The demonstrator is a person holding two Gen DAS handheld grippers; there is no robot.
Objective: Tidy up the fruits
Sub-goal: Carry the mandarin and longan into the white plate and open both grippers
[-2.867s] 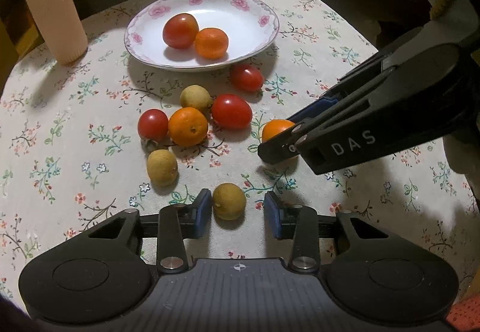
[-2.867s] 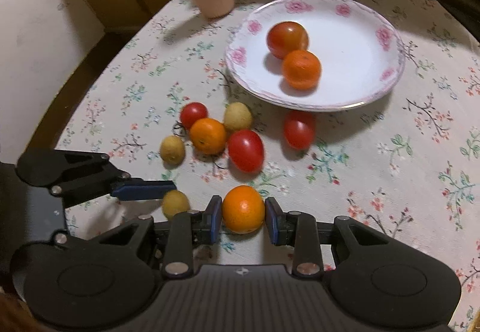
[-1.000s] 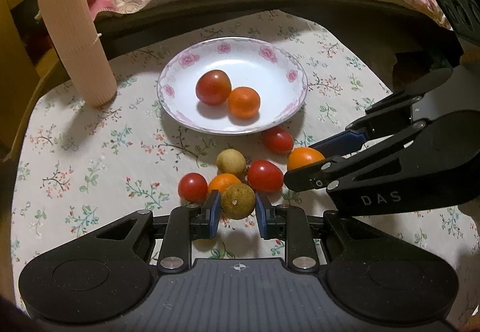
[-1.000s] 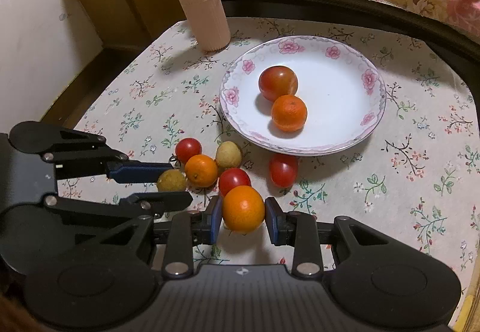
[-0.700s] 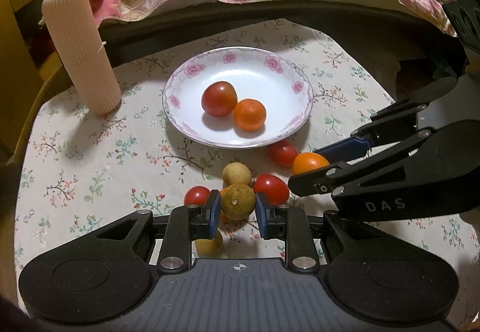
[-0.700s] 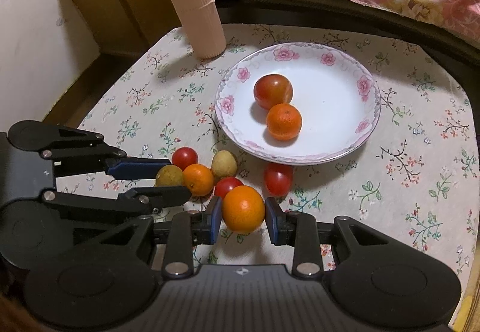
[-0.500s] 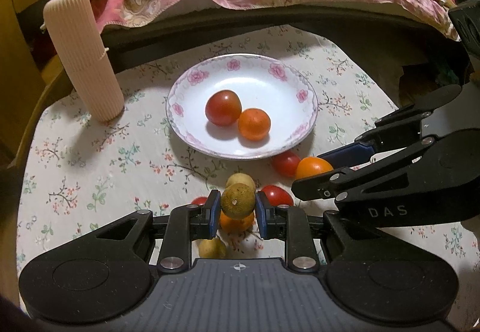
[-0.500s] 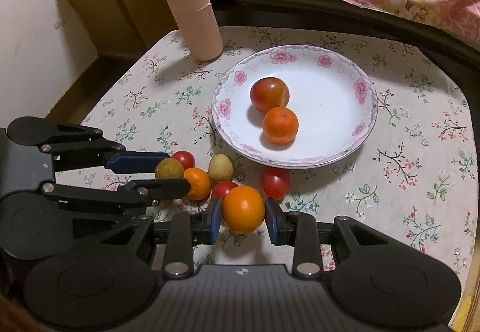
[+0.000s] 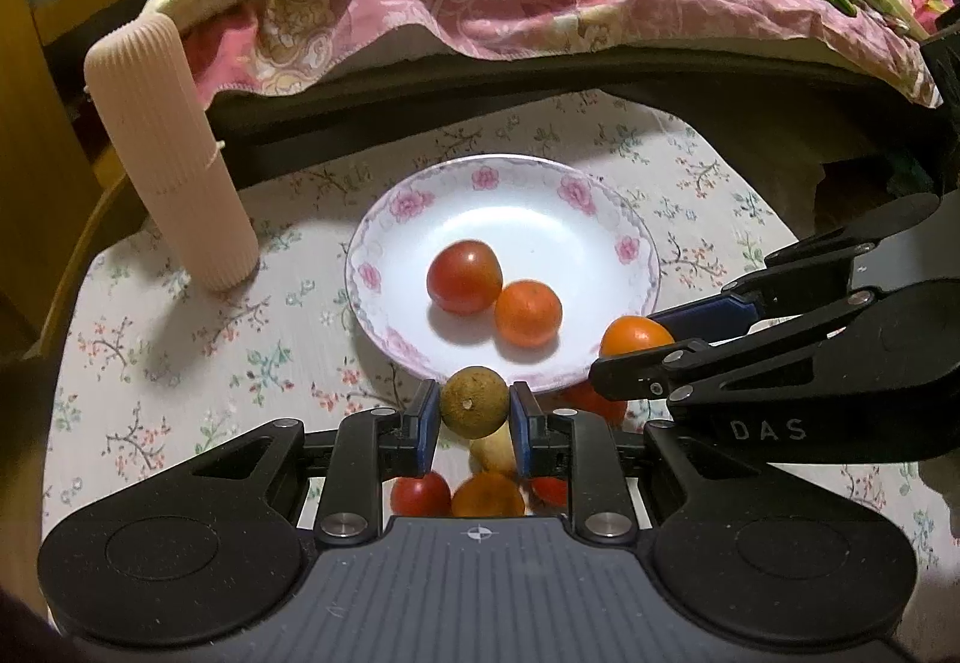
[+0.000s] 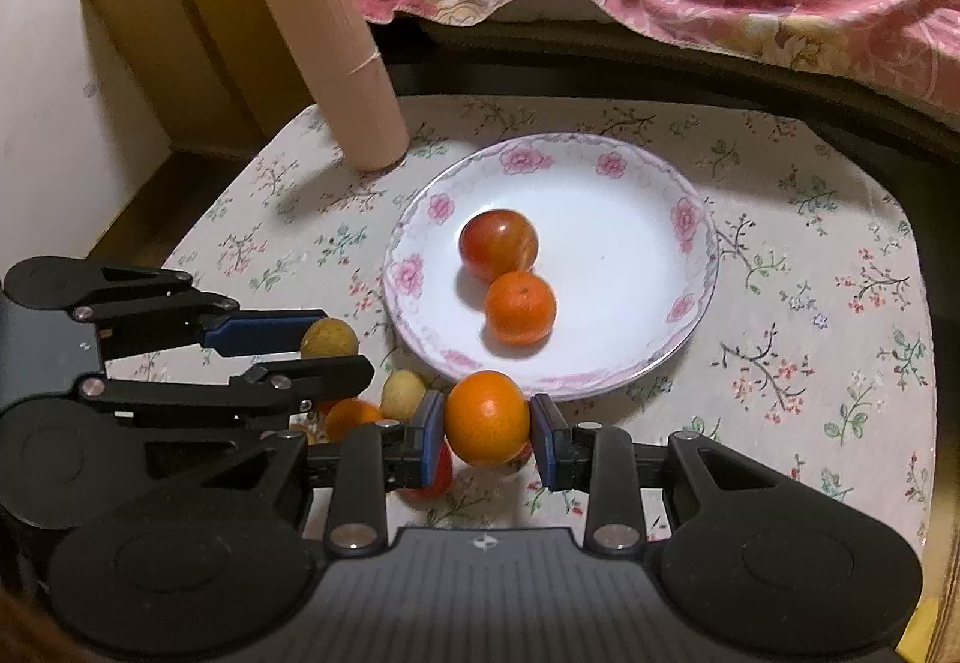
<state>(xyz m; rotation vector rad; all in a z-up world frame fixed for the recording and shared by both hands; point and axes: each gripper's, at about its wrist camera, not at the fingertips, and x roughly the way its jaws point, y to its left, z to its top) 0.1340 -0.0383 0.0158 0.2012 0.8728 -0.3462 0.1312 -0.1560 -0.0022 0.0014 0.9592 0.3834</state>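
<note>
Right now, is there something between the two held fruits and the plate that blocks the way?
Nothing visible does. The left gripper holds a brown fruit and the right gripper an orange, both near the plate's front rim.

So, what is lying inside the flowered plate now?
Inside the flowered plate lie one red tomato and one small orange, touching. Its near rim is partly covered by the held orange.

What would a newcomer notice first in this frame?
Two claws, each shut on a fruit: the left claw grips a brown longan, the right claw an orange, both just short of the plate's near rim. The flowered plate at the table's middle already holds a tomato touching a second orange. A ribbed beige cylinder stands upright behind the plate to the left.
</note>
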